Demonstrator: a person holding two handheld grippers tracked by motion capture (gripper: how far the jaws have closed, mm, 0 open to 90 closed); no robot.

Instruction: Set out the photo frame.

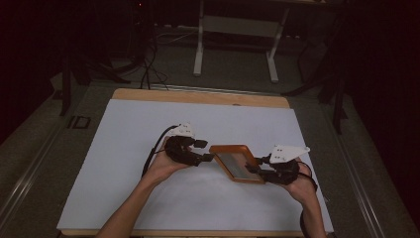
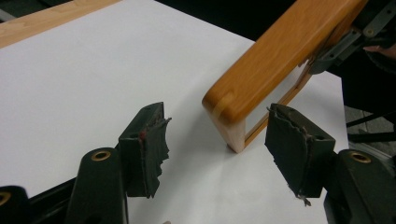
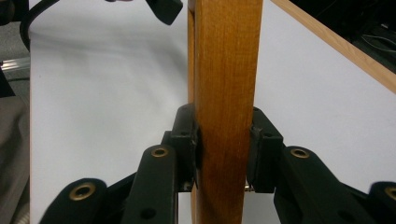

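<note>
Orange-brown wood makes up the flat wooden frame with the grey panel (image 1: 236,163), and it lies near the middle of the white sheet on the table (image 1: 148,198). The right gripper (image 1: 258,169) has its two black jaws pressed on the frame's right edge, one pad on each side of the wood. The left gripper (image 1: 207,151) stands wide, with nothing between its torn black pads (image 2: 149,140). The frame's rounded corner (image 2: 229,116) is just ahead of those pads and a little toward the right-hand one, close but not touching. The frame's long side runs away from that corner toward the right gripper. So the left gripper is the nearer one to this free corner. The frame seems tipped up off the sheet at this end, though the dim light makes that hard to be sure of. Nothing lies in the frame.
</note>
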